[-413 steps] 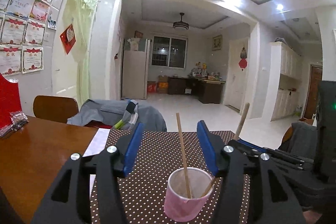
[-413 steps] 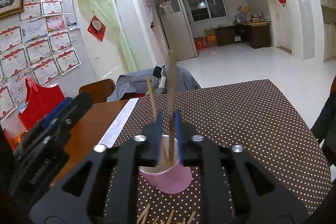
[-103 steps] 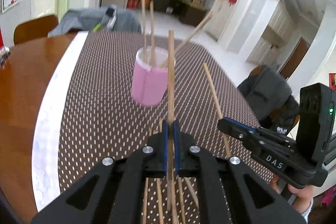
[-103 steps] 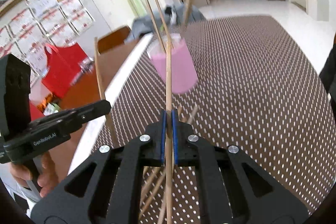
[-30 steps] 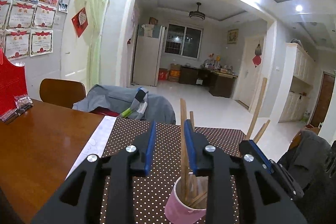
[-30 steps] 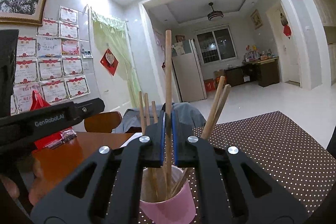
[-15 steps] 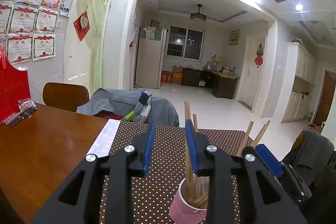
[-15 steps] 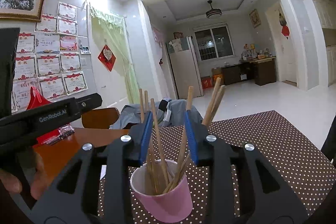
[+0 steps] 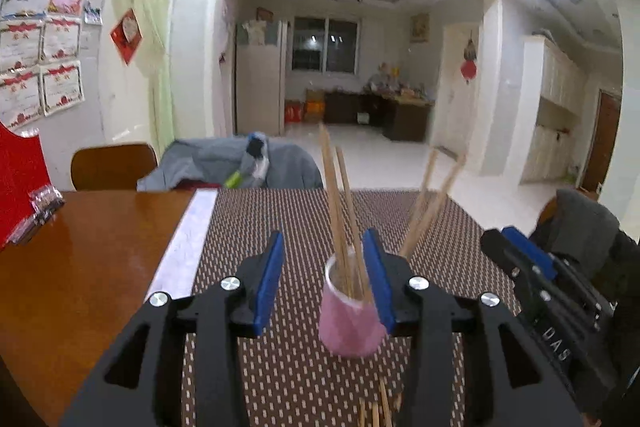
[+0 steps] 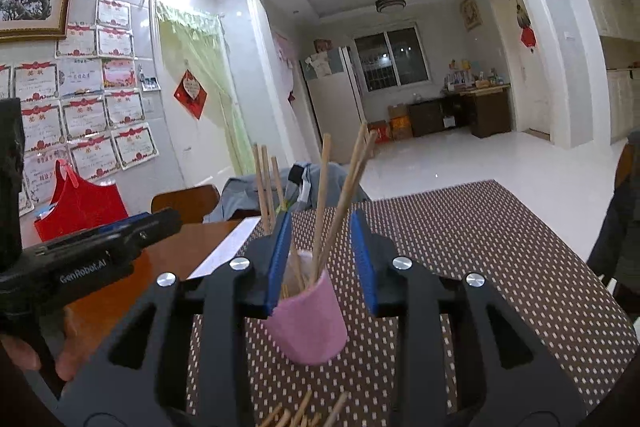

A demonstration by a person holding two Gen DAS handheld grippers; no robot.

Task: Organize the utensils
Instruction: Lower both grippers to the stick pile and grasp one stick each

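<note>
the pink cup (image 9: pixel 351 323) stands upright on the dotted mat (image 9: pixel 280 227) that covers part of the desk (image 9: pixel 80 267), with several chopsticks (image 9: pixel 340 203) leaning in it. the left gripper (image 9: pixel 326 279) has just been widening its jaws, which stand released with nothing pressed between them. the right gripper (image 10: pixel 322 259) likewise stands released before the cup, its jaws just parted. loose chopsticks (image 10: pixel 304 413) lie on the mat near the cameras.
</note>
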